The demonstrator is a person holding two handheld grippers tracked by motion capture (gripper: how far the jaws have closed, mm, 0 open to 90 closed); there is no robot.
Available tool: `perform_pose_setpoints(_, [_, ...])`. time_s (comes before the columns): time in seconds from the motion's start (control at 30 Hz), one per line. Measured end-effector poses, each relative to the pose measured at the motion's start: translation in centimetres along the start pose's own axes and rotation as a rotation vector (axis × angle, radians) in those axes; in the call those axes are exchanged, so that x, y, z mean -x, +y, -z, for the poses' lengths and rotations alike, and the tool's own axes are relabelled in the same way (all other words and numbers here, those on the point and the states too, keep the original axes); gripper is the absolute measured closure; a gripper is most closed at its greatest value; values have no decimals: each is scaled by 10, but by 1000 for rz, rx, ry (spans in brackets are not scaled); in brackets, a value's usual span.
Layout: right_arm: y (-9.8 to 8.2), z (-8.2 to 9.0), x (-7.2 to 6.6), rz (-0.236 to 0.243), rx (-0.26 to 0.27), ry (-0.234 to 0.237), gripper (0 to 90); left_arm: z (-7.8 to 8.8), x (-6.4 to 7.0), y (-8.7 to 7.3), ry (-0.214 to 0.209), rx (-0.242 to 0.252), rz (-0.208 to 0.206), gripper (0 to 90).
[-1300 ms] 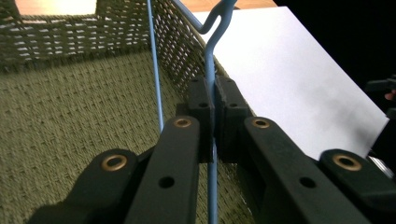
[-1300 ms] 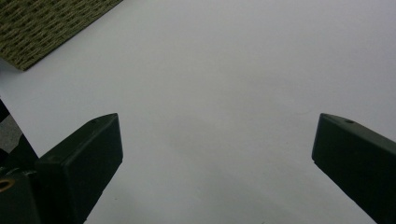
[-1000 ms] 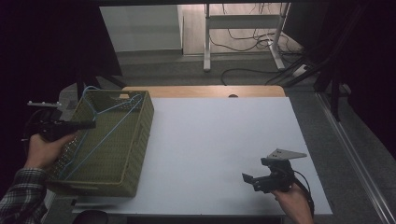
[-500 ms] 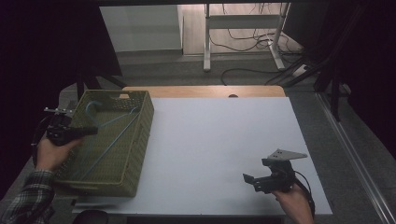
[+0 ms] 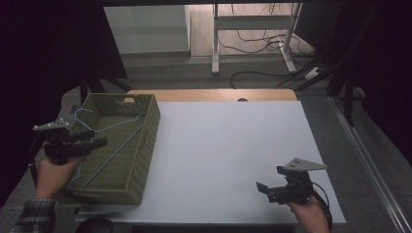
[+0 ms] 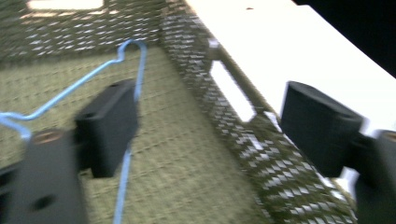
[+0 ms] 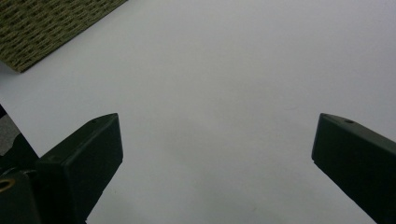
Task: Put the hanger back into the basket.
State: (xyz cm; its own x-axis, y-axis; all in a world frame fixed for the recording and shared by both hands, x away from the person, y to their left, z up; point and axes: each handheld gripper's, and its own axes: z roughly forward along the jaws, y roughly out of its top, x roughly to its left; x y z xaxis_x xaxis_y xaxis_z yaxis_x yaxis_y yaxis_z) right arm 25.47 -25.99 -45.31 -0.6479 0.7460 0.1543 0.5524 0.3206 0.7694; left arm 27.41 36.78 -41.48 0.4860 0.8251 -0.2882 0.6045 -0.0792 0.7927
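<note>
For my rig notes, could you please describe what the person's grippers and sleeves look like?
Both the left gripper and the right gripper are black, with two blocky jaws and a grey three-cornered plate on top. A dark cable trails from the right one. The left forearm wears a plaid sleeve.

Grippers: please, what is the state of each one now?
Left gripper: open, jaws have just been opening, nothing between them; blue hanger lies in the basket.
Right gripper: open, holding nothing.
</note>
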Motion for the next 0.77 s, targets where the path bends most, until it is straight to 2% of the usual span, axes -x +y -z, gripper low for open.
perform_pose_setpoints(0.03, [-1, 2, 0, 0, 4, -1, 15, 0, 9, -3, -10, 9, -24, 153])
perform_pose_setpoints(0.07, [-1, 3, -1, 2, 8, -5, 14, 0, 9, -3, -10, 9, -24, 143])
perform_pose_setpoints(0.1, [-2, 5, -1, 3, 10, -9, 12, 0, 28, -8, -12, 21, -51, 106])
perform_pose_setpoints(0.13, [-2, 7, -1, 4, 13, -13, 11, 0, 28, -8, -12, 21, -51, 92])
perform_pose_setpoints(0.17, [-3, 8, -2, 6, 16, -16, 10, 1, 37, -12, -22, 32, -61, 91])
perform_pose_setpoints(0.2, [-3, 10, -2, 7, 19, -18, 9, -2, 52, -20, -55, 45, -57, 76])
perform_pose_setpoints(0.23, [-3, 10, -2, 7, 19, -18, 9, -2, 52, -20, -55, 45, -57, 58])
perform_pose_setpoints(0.3, [-6, 15, -3, 7, 26, -25, 10, -6, 65, -29, -102, 53, -59, 39])
perform_pose_setpoints(0.33, [-6, 15, -3, 7, 26, -25, 10, -8, 71, -33, -102, 53, -70, 39])
perform_pose_setpoints(0.4, [-9, 19, -4, 19, 38, -37, 10, -13, 82, -41, -88, 39, -89, 24])
perform_pose_setpoints(0.43, [-10, 20, -4, 21, 40, -42, 11, -20, 90, -48, -53, 6, -122, 22])
perform_pose_setpoints(0.47, [-11, 21, -5, 25, 39, -48, 11, -20, 90, -48, -53, 6, -122, 21])
perform_pose_setpoints(0.53, [-13, 22, -4, 27, 37, -52, 11, -27, 96, -55, -25, -30, -166, 22])
perform_pose_setpoints(0.57, [-15, 22, -3, 24, 32, -56, 11, -33, 100, -62, 7, -62, -197, 14])
perform_pose_setpoints(0.6, [-15, 22, -3, 24, 32, -56, 11, -33, 100, -62, 7, -62, -197, 13])
perform_pose_setpoints(0.63, [-16, 21, -2, 21, 25, -57, 11, -38, 101, -66, 17, -87, -215, 6])
perform_pose_setpoints(0.67, [-17, 20, -2, 22, 23, -57, 11, -39, 100, -67, 21, -92, -222, 0])
perform_pose_setpoints(0.77, [-17, 19, -1, 27, 22, -58, 11, -39, 98, -67, 22, -97, -202, 0])
